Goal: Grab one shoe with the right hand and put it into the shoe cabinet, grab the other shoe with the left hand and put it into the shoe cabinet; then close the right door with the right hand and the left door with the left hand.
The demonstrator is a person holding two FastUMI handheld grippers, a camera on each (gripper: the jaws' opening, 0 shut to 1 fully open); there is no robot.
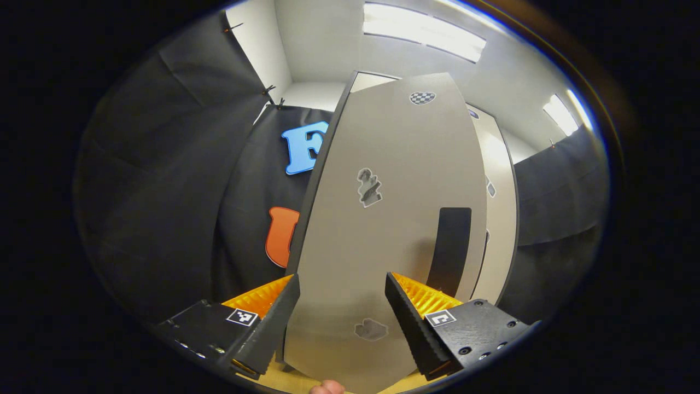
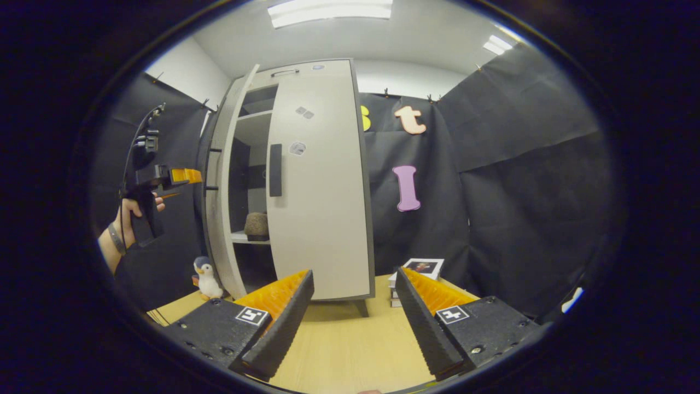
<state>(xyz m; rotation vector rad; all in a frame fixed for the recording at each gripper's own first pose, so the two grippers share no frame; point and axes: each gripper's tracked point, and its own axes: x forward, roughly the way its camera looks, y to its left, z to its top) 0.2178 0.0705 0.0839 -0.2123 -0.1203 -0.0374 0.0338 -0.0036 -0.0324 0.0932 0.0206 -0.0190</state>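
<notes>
A: Where do the doors stand?

B: In the right gripper view the shoe cabinet point(image 2: 306, 180) stands on the desk point(image 2: 350, 339). Its right door point(image 2: 320, 186) lies flat across the front, closed or nearly so, and the left door point(image 2: 221, 180) swings out toward the camera, leaving a gap.

A: And the shoes?

B: One shoe point(image 2: 256, 225), brownish, sits on a shelf inside, seen through that gap. I cannot make out a second one.

A: The left gripper?

B: The left gripper point(image 1: 342, 306) is right in front of the left door point(image 1: 383, 219), fingers spread apart with nothing between them, the door's dark handle point(image 1: 449, 249) just above the right-side finger. From the right gripper view the same tool point(image 2: 164, 180) is held in a hand point(image 2: 131, 210) beside the open door's outer edge; whether it touches the panel I cannot tell.

A: The right gripper?

B: The right gripper point(image 2: 353, 317) hovers over the desk, well back from the cabinet, fingers released and empty.

A: Anything else about?

B: A toy penguin point(image 2: 206, 278) stands by the cabinet's left foot, and a small stack of books point(image 2: 418, 273) lies by its right side.
</notes>
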